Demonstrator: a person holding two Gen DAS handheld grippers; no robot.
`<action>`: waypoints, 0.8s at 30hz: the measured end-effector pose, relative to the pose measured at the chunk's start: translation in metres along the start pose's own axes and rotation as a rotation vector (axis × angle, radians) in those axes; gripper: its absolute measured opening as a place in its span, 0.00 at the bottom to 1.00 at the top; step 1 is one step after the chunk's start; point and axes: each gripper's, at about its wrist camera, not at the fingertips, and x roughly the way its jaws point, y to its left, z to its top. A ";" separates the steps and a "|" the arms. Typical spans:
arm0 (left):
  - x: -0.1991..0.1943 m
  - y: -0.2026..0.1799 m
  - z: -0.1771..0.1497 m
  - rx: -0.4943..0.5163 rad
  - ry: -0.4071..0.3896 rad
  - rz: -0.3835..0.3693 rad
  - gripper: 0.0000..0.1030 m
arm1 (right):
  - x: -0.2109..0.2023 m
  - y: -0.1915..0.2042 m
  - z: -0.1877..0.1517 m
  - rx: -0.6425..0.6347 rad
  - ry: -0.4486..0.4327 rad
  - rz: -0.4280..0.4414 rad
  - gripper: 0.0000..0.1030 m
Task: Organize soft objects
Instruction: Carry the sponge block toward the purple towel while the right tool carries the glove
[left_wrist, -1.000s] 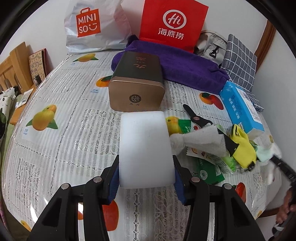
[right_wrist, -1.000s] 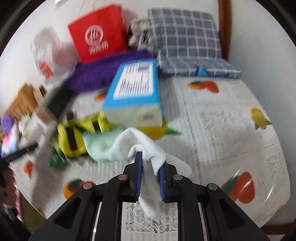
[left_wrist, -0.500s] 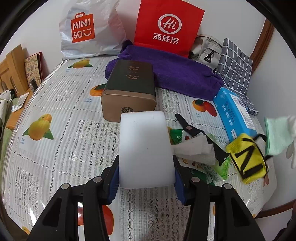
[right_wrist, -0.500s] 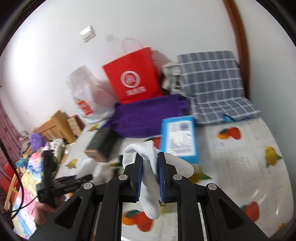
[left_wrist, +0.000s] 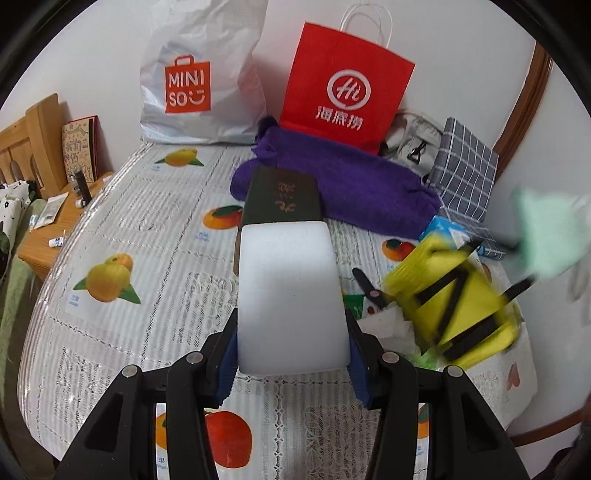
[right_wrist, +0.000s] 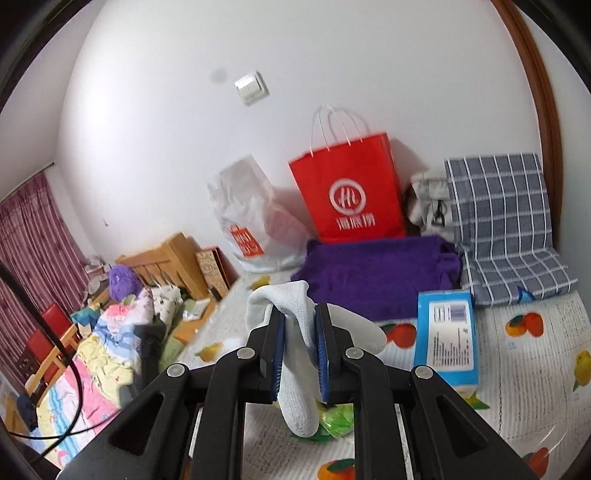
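Observation:
My left gripper (left_wrist: 291, 354) is shut on a white foam block (left_wrist: 291, 295) and holds it above the fruit-print tablecloth (left_wrist: 122, 229). My right gripper (right_wrist: 300, 343) is shut on a white sock (right_wrist: 297, 369), lifted well above the table. In the left wrist view a yellow sock with black stripes (left_wrist: 454, 299) and a blurred mint-green cloth (left_wrist: 546, 232) hang in the air at the right. A purple towel (left_wrist: 347, 188) lies at the back of the table and also shows in the right wrist view (right_wrist: 376, 273).
A dark gold-ended box (left_wrist: 282, 195) lies behind the foam block. A red paper bag (left_wrist: 343, 88), a white Miniso bag (left_wrist: 199, 74) and a checked cushion (left_wrist: 465, 166) stand at the back. A blue box (right_wrist: 447, 336), black scissors (left_wrist: 369, 291) and green wrappers (right_wrist: 336, 421) lie right.
My right gripper has risen higher with the white sock; the yellow sock and mint cloth rose with it. My left gripper lifted the foam block a little.

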 end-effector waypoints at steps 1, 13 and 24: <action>-0.001 -0.001 0.000 0.003 -0.003 -0.006 0.46 | 0.007 -0.004 -0.006 0.005 0.026 -0.013 0.15; 0.037 -0.054 -0.008 0.078 0.081 -0.087 0.46 | 0.046 -0.057 -0.059 0.086 0.168 -0.080 0.15; 0.072 -0.091 -0.015 0.149 0.132 0.016 0.47 | 0.045 -0.072 -0.062 0.106 0.157 -0.042 0.15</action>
